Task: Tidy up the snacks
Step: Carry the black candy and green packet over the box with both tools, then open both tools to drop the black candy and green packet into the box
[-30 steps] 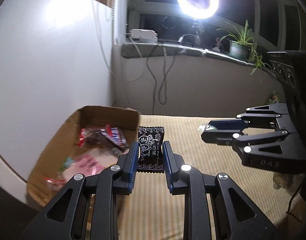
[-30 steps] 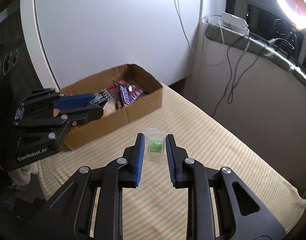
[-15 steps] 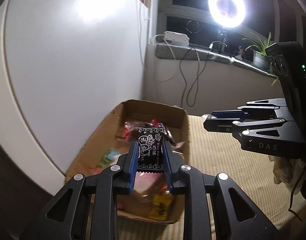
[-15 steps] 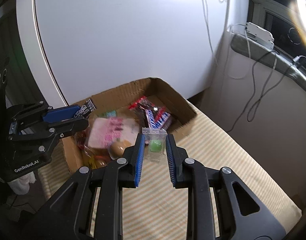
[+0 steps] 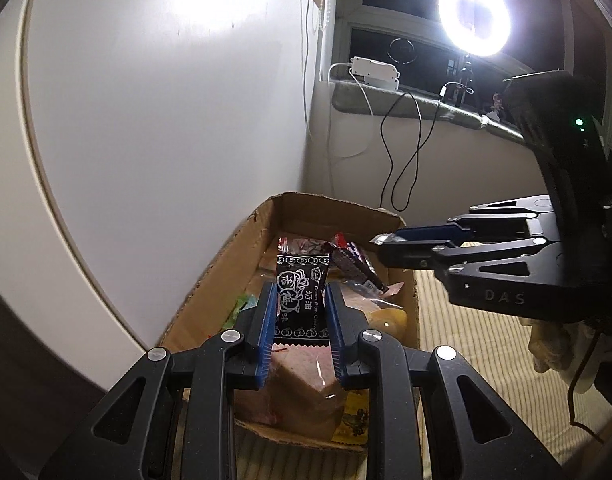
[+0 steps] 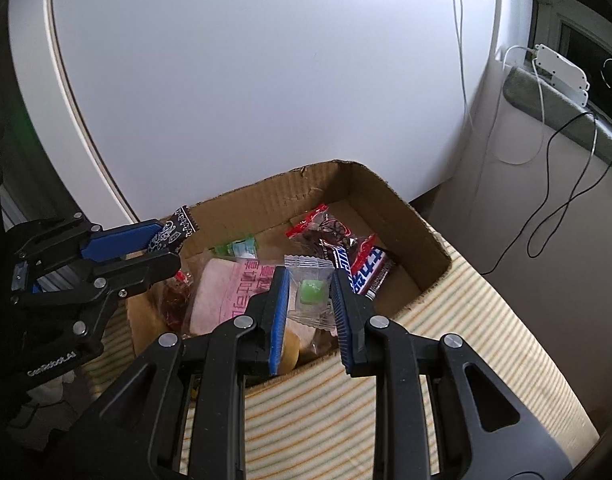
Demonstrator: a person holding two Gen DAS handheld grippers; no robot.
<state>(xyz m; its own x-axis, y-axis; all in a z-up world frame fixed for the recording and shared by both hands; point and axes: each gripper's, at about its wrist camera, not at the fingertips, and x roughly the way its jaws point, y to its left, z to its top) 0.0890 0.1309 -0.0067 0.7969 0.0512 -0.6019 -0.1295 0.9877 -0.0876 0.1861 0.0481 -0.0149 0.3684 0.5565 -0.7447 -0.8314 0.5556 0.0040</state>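
Above the cardboard box (image 6: pixel 406 216), left gripper (image 5: pixel 299 312) clamps the black candy packet (image 5: pixel 301 292) upright; right gripper (image 6: pixel 310 300) clamps the clear green-sweet sachet (image 6: pixel 310 288). Both snacks hang directly over the box's interior, ready for release.

box (image 6: pixel 390 196): rough brown cardboard | black candy wrapper (image 5: pixel 301 300): glossy plastic | mat (image 6: pixel 486 320): ribbed woven cloth
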